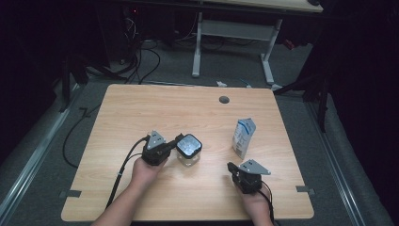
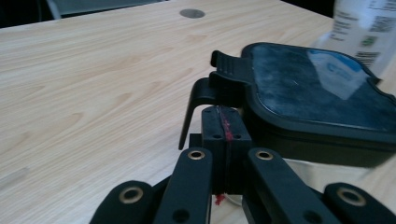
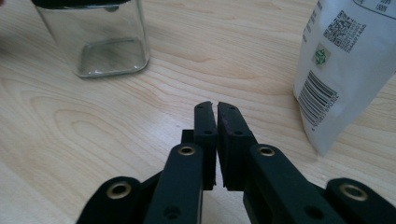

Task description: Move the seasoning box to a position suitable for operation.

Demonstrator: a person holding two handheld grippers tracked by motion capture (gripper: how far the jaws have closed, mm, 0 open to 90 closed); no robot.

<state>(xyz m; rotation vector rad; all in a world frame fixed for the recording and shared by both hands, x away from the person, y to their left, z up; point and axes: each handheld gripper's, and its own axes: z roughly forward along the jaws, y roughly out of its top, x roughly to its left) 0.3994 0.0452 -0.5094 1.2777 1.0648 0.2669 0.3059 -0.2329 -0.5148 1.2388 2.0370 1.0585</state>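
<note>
My left gripper (image 1: 178,141) had its jaws pressed flat together, with nothing between them; in the left gripper view the closed tips (image 2: 223,122) sat right against the black latch (image 2: 205,100) at the edge of the jar lid (image 2: 317,91), touching it or very nearly, I could not tell which. My left hand (image 1: 143,170) wrapped the gripper's body from the 6 o'clock side, and its cable (image 1: 120,172) trailed back along my forearm toward the near edge of the table (image 1: 141,108).

The jar (image 1: 188,149) stood upright just at 3 o'clock of my left gripper, a square clear glass one (image 3: 105,44) with a dark lid on top, a little toward 7 o'clock of the table's middle.

My right gripper (image 1: 230,166) was drawn nearly shut as well, only a thin slit showing between the pads (image 3: 216,140) and nothing held in it. It hovered over bare wood at about 5 o'clock from the jar, well apart from it, with my right hand (image 1: 256,203) behind it at the table's near edge.

A white and blue pouch (image 1: 243,136) stood upright at 1 o'clock of my right gripper and at 3 o'clock of the jar, near both but touching neither; its barcode (image 3: 317,105) faced my right gripper's camera. A small round grey plug (image 1: 224,100) sat in the tabletop out at 12 o'clock, close to the far edge
</note>
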